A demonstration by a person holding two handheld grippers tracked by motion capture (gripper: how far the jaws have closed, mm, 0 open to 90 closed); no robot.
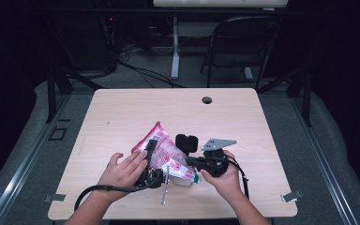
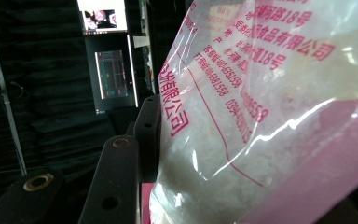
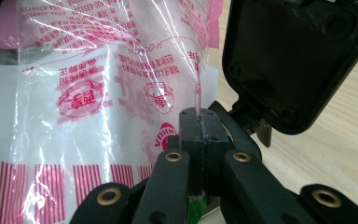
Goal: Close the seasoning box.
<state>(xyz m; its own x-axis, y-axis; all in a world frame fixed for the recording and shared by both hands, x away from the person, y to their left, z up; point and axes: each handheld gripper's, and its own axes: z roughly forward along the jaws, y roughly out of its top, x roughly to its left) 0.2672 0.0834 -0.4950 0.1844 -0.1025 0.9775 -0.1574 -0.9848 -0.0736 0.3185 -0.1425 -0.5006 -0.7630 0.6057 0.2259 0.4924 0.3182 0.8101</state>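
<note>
A clear and pink plastic bag (image 1: 166, 152) of white grains, printed with red characters, sits between my two grippers near the table's front. My left gripper (image 1: 155, 153) grips its left side. In the left gripper view one black finger (image 2: 147, 130) presses against the bag (image 2: 270, 116), and the other finger is hidden behind it. My right gripper (image 1: 189, 162) comes in from the right. Its jaws (image 3: 199, 119) are closed together on a thin fold of the bag's film (image 3: 98, 93).
A black square device (image 1: 186, 143) with rounded corners stands just behind the right gripper, close to the bag (image 3: 298, 60). The wooden table (image 1: 122, 108) has a cable hole (image 1: 206, 100) at the back. A folding chair (image 1: 243, 42) stands beyond it.
</note>
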